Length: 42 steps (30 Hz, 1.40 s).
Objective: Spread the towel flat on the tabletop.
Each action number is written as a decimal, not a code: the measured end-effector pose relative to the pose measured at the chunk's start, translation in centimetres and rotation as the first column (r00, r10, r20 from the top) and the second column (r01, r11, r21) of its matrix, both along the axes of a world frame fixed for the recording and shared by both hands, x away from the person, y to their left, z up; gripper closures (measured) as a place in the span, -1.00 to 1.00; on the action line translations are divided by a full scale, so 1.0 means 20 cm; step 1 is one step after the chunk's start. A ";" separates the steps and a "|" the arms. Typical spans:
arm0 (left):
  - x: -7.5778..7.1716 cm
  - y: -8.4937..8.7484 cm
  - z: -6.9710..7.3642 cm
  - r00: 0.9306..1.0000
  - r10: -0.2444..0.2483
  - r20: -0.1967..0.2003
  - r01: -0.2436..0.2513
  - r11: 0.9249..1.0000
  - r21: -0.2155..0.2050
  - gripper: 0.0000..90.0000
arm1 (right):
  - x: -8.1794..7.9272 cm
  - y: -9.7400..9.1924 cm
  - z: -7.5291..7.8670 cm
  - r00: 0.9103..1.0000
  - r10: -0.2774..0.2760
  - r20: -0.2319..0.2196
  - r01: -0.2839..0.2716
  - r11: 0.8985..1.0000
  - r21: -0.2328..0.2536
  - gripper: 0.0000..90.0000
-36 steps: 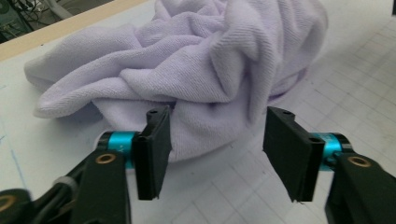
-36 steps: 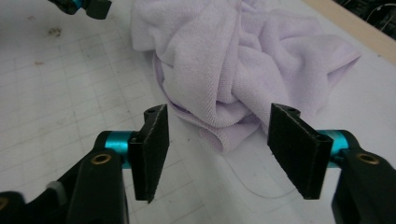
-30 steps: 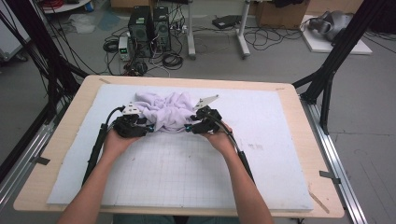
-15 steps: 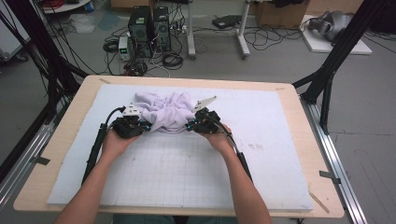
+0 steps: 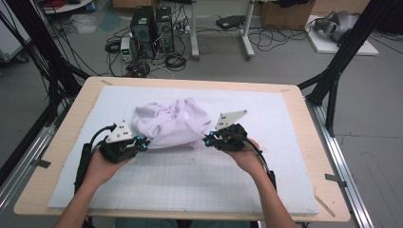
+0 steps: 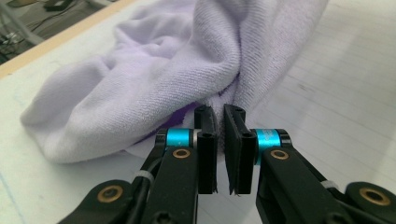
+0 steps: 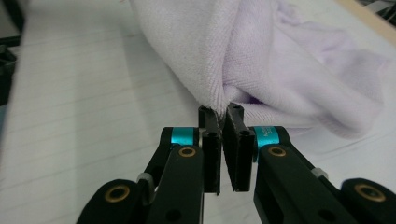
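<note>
Two grippers pinch the crumpled white towel (image 5: 170,124) lying mid-surface (image 5: 285,156): left gripper (image 5: 142,141) at its left edge, right gripper (image 5: 207,139) at its right. Each gripper view shows cloth clamped between nearly closed jaws; purple fabric (image 6: 184,113) peeks underneath.

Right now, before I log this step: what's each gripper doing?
Left gripper: closed on the lavender towel.
Right gripper: closed on the towel's other side.
</note>
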<state>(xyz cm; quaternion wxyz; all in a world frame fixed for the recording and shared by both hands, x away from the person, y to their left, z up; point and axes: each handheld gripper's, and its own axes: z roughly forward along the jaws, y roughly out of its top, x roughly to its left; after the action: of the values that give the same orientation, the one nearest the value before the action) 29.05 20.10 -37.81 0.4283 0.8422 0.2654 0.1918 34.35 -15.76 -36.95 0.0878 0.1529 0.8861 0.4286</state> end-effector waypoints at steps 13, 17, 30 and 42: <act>-0.15 0.08 -0.04 0.999 -0.023 -0.042 0.023 1.000 0.003 0.04 | -0.29 -0.10 -0.06 0.997 0.069 -0.024 -0.068 0.997 0.042 0.40; -0.06 0.07 -0.06 0.998 0.013 -0.059 -0.014 1.000 -0.015 -0.04 | -0.20 -0.12 -0.03 1.000 -0.010 0.002 0.010 0.999 0.042 0.19; 0.17 -0.08 -0.26 0.988 0.039 -0.148 -0.022 0.993 0.113 0.44 | 0.06 0.06 -0.33 0.993 -0.063 -0.100 0.055 0.995 -0.083 0.53; 0.08 -0.07 -0.19 0.993 -0.024 -0.113 0.033 0.996 0.079 0.84 | -0.08 -0.05 -0.24 0.995 -0.002 -0.104 -0.005 0.998 -0.064 0.93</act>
<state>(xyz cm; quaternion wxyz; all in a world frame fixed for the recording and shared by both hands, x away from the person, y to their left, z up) 30.74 18.73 -41.59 0.3810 0.8720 0.2691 0.1487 32.84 -16.71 -41.75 0.0462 0.1714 0.9028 0.3916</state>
